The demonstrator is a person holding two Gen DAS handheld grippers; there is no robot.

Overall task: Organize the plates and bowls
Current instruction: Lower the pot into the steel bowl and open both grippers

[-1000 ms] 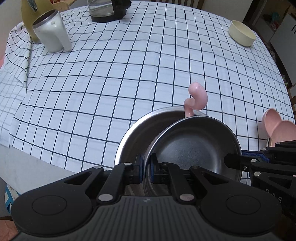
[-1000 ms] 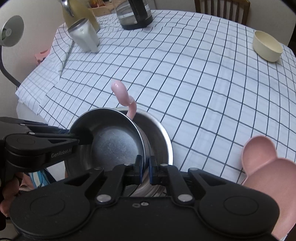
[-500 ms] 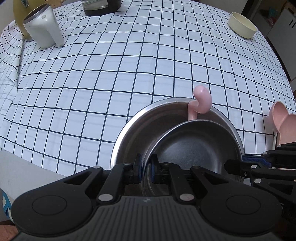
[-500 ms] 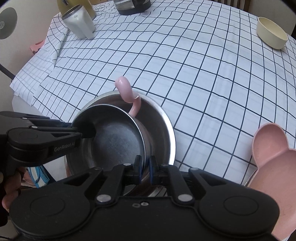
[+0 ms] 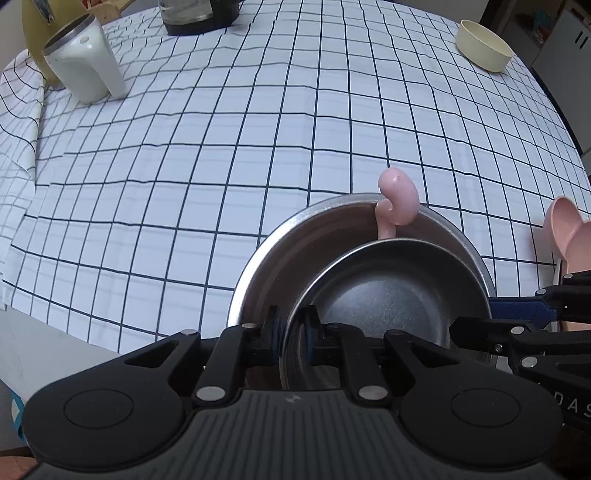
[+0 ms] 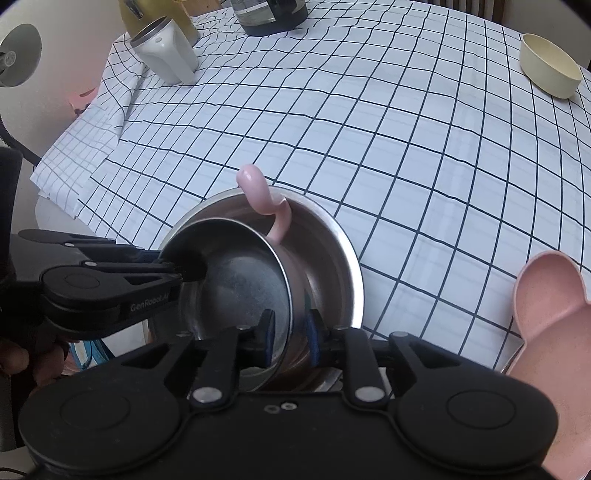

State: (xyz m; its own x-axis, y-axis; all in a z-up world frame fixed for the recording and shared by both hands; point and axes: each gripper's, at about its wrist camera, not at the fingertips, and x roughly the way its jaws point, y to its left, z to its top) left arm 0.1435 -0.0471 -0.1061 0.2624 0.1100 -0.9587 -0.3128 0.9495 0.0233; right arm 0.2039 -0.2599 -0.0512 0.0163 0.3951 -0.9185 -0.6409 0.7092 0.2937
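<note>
The right gripper has just been opened, its pads off the small steel bowl. The left gripper is seen pinching its rim. It is nested in the big steel bowl. Probably light, stiff, slippery; best held by the rim.

You work in home dining area. Table carries checked tablecloth, white with dark grid. At far edge you see glass coffee pot, white jug and yellow container behind it. Cream bowl sits at far right. Wooden chair back stands behind table. Desk lamp stands at left side.
</note>
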